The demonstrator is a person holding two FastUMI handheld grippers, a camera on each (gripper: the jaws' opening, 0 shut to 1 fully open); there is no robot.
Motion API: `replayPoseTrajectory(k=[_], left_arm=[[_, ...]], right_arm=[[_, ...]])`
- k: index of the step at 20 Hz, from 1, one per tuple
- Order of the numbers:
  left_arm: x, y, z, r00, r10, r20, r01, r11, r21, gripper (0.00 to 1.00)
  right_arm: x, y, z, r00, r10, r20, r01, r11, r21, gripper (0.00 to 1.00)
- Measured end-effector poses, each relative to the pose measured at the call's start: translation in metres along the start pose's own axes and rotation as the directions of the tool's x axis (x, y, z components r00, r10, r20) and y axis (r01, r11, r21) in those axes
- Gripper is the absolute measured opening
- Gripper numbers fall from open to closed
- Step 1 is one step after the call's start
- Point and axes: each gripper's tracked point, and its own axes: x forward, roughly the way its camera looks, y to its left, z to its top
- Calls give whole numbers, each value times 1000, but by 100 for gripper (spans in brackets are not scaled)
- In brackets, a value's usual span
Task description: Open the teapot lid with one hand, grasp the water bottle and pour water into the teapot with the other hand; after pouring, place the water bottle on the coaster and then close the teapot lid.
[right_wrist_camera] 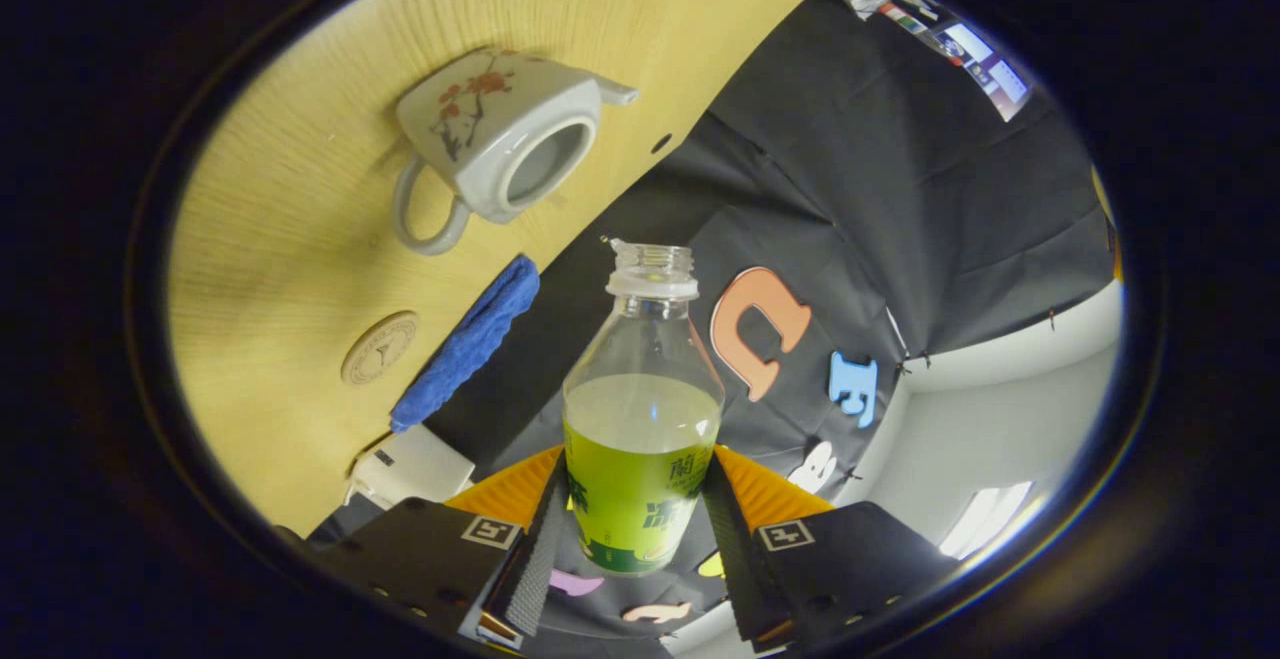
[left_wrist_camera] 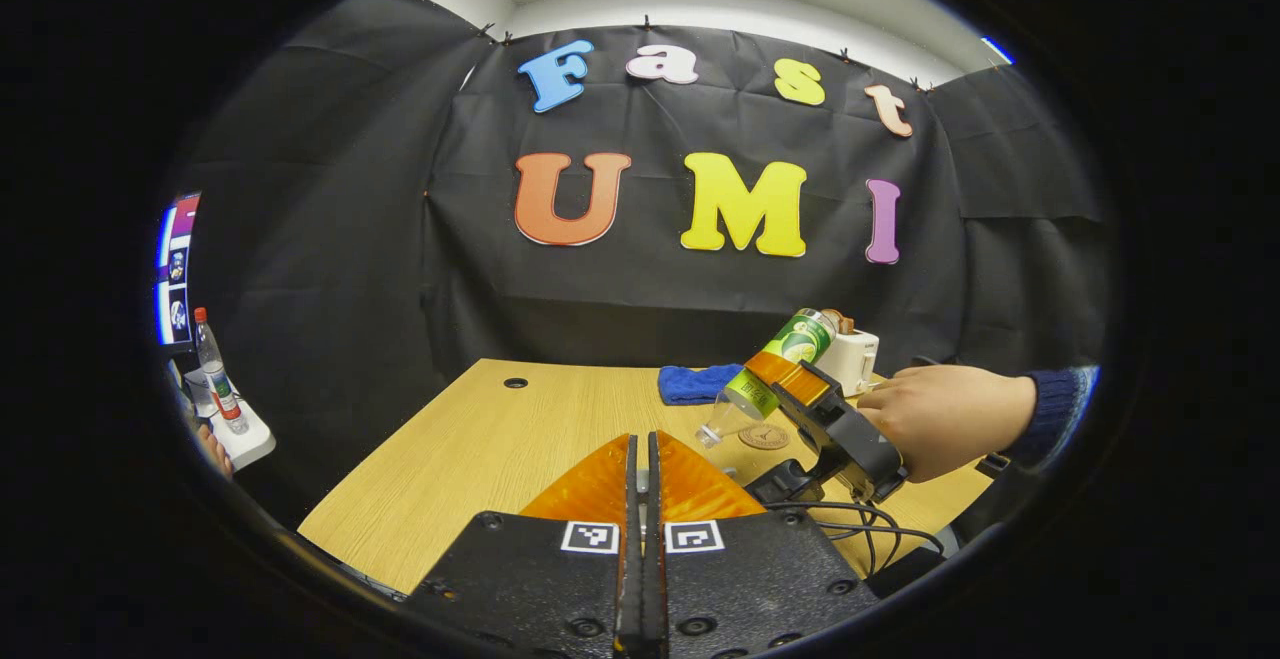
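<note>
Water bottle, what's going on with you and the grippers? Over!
Right gripper shut on tilted, uncapped water bottle. Left gripper shut, what it holds hidden. Teapot lid off, coaster bare, path clear.

Cloth-walled recording booth, wooden table [left_wrist_camera: 470, 449].

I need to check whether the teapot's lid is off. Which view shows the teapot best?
The right gripper view: the teapot sits in full on the table, its round opening uncovered, handle and spout plain. In the left gripper view only a white part of it shows behind the tilted water bottle, opening hidden.
</note>
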Motion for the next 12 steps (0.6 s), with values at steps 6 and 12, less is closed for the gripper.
replayPoseTrajectory(k=[6,12], left_arm=[[3,8,-1,1000,25,6,-25,1000,-14,3],[6,13,-5,999,36,-8,-36,999,-36,3]], right_arm=[[-2,56,7,980,197,16,-190,918,348,71],[-12,87,-1,915,381,132,-316,474,822,74]])
